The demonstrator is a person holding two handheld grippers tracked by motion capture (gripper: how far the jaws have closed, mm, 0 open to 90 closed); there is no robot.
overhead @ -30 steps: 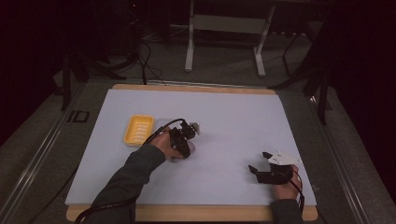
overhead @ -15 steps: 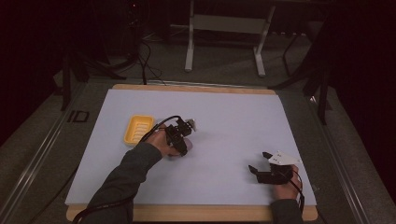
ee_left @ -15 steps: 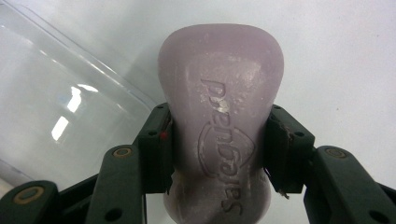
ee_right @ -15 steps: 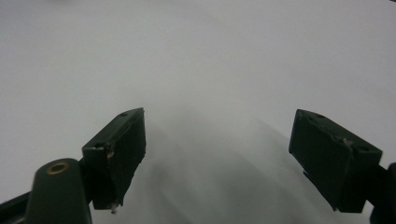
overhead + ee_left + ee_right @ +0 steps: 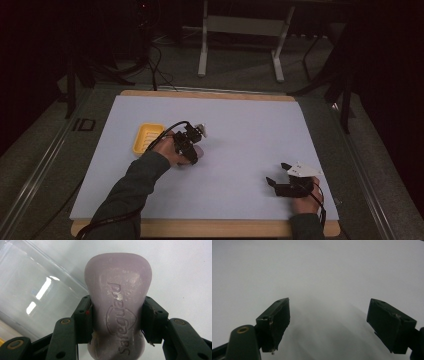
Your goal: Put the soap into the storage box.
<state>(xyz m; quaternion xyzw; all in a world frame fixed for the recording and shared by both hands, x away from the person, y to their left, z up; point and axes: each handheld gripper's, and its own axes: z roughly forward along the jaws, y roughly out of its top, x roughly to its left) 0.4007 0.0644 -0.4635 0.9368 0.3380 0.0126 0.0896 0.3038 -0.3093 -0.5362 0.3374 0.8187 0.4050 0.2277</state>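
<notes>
— From above, what's going on?
— The left tongs (image 5: 196, 150) are holding a pale bar of soap (image 5: 198, 151) over the white worktop (image 5: 250, 130), beside a yellow dish (image 5: 147, 137). The right tongs (image 5: 276, 175) are resting near the front edge.
— And the left tongs' own view?
— They're pinching the soap (image 5: 118, 307) at its waist.
— The right's?
— The right tongs (image 5: 328, 325) are standing spread, holding nothing.

We are seeing the left tongs (image 5: 196, 150), clamped on the pale purple soap bar (image 5: 196, 151), sitting a touch nearer the person than a second ago, and the grey plate on top is now pointing more toward the far right. The forearm in the dark sleeve (image 5: 135, 185) is drawing back with them by a small amount across the white bench (image 5: 240, 125).
</notes>
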